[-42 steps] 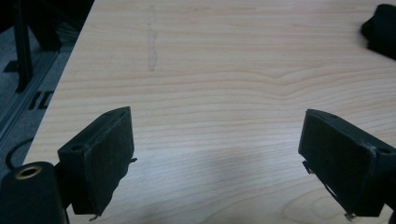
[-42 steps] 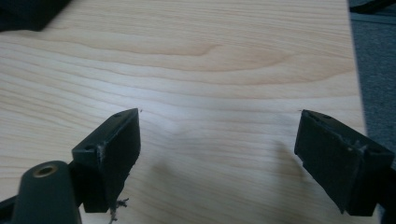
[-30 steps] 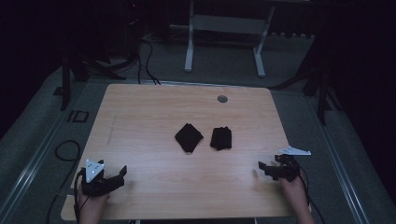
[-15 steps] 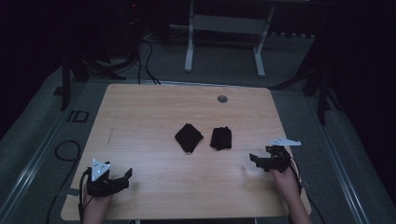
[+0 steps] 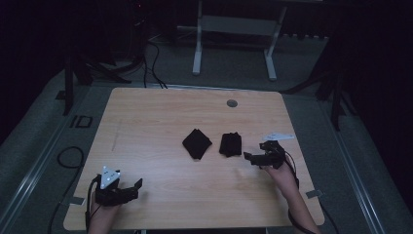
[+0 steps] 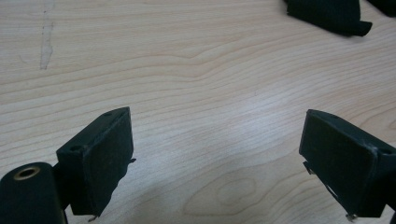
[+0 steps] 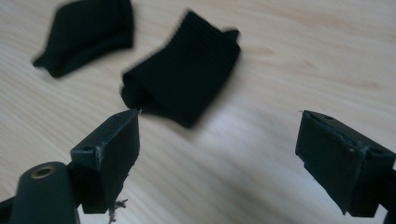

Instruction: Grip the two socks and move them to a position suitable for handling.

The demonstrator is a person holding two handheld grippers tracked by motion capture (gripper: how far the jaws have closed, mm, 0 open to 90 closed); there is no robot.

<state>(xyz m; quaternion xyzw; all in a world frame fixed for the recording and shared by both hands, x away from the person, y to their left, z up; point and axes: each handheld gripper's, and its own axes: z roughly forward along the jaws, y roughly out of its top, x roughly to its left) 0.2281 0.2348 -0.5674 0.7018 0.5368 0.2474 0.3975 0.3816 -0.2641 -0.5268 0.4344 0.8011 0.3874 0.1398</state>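
Two black folded cloths lie mid-table, apart; left cloth (image 5: 197,143) angled; right cloth (image 5: 230,144) ribbed, squarer.

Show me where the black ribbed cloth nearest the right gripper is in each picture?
High view: the ribbed cloth lies right of table centre.
Left gripper view: cannot tell; a dark cloth at the top edge may be the other one.
Right gripper view: upper middle.
Shared landmark: the other black cloth beside it.

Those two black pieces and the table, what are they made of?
The nearer black piece looks like matte ribbed knit fabric: fine parallel ridges show. The farther piece is probably similar cloth, but blurred. The table looks like pale wood or wood-look laminate, with visible grain.
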